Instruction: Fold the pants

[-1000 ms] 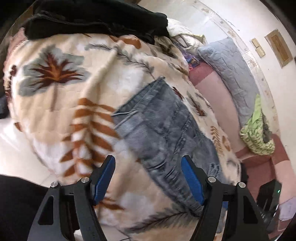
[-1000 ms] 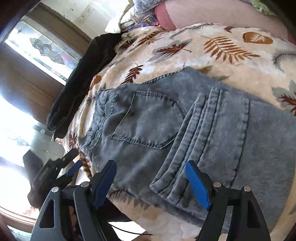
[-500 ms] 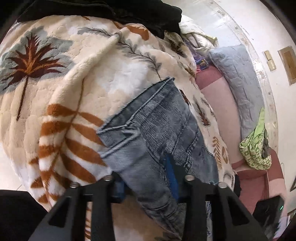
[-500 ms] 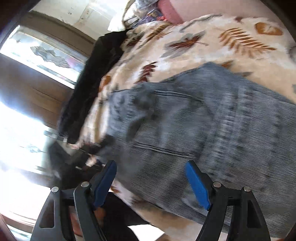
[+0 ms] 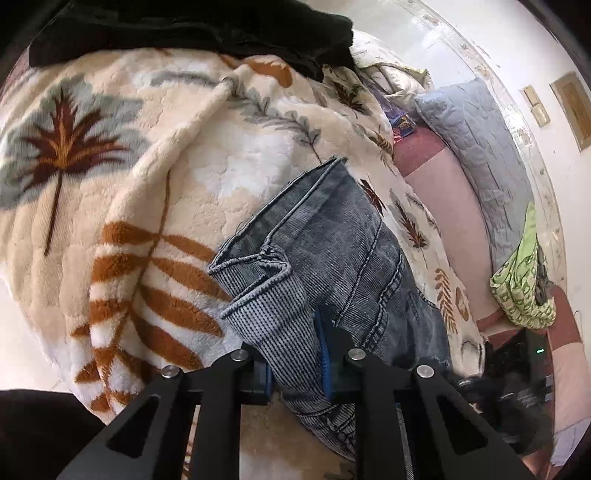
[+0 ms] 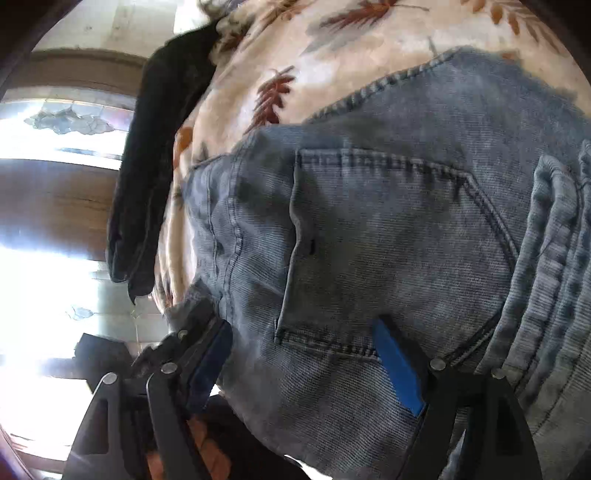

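— One leaf-print fleece blanket [image 5: 192, 192] covers the bed; what lies on it?
— Grey jeans [image 5: 332, 236], with a black garment [image 5: 207, 26] at the far edge.
— And the grippers?
— The left gripper [image 5: 295, 363] is closing, its jaws pinching the near hem. The right gripper [image 6: 306, 363] stands wide apart over the back pocket [image 6: 388, 251].

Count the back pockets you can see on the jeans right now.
1. A back pocket shows on the jeans in the right wrist view, ahead of the right gripper. A second may be hidden by the fold.
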`<state>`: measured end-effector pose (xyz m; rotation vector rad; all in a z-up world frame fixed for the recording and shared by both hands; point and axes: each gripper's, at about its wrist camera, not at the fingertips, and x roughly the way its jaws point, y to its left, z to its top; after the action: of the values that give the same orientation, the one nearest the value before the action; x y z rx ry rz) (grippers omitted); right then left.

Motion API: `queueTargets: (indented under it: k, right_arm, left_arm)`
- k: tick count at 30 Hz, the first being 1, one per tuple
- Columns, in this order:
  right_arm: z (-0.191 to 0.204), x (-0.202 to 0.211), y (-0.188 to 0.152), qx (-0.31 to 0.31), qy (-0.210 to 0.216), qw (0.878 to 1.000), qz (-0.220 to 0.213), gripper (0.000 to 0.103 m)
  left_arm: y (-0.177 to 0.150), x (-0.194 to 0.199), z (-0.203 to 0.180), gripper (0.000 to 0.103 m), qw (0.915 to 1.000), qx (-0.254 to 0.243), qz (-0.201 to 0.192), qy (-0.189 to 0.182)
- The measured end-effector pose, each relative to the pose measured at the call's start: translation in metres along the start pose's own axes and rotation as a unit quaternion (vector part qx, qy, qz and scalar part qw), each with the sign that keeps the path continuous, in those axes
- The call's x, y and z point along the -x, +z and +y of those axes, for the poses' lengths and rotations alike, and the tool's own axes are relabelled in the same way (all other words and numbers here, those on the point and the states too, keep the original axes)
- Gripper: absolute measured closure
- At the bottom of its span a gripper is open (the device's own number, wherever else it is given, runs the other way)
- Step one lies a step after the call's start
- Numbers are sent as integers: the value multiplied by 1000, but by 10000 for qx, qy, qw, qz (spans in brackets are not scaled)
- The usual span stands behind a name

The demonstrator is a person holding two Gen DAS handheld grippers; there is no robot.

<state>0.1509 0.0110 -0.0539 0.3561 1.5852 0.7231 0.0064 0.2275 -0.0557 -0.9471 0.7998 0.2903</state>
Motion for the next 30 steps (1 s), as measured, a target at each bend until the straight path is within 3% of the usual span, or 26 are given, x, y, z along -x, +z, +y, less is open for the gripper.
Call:
queueTargets:
  k: [3, 6, 12, 15, 19, 23, 25, 28, 29, 30]
  right_arm:
    - [23, 28, -14, 571, -753, 9947, -397, 22]
    - [32, 53, -34, 988, -1210, 9835, -915, 22]
    - [13, 119, -72, 1271, -1470, 9639, -1823, 22]
    - [-20, 158, -90, 1163, -1582, 9549, -2230, 22]
    - [-83, 207, -110, 515, -1553, 9473, -2755, 22]
    - [-137, 242, -117, -161, -1378, 9394, -3135, 22]
    - [-163, 259, -123, -489, -1244, 9323, -3362, 22]
    - [-199, 278, -131, -975, -1007, 9213, -3628, 22]
    - [-205, 283, -134, -1071, -940, 9191, -3675, 22]
    - [-213, 289, -136, -1188, -875, 9157, -3738, 22]
  left_arm:
    - [0, 4, -6, 88, 9998, -139, -57, 92]
    - [-1, 9, -19, 89, 9985, -420, -201, 271]
    - [-8, 29, -59, 90, 9892, -1188, -644, 564]
    - [-16, 41, -88, 90, 9794, -1666, -910, 688]
    - [-33, 56, -131, 91, 9620, -2305, -1274, 723]
    - [-72, 75, -191, 92, 9298, -3247, -1641, 565]
    - [-105, 82, -226, 92, 9044, -3861, -1776, 382]
    - [-172, 80, -272, 91, 8565, -4859, -1743, 40]
    - [-204, 71, -284, 91, 8316, -5304, -1645, -11]
    - [-224, 61, -289, 91, 8171, -5563, -1512, 23]
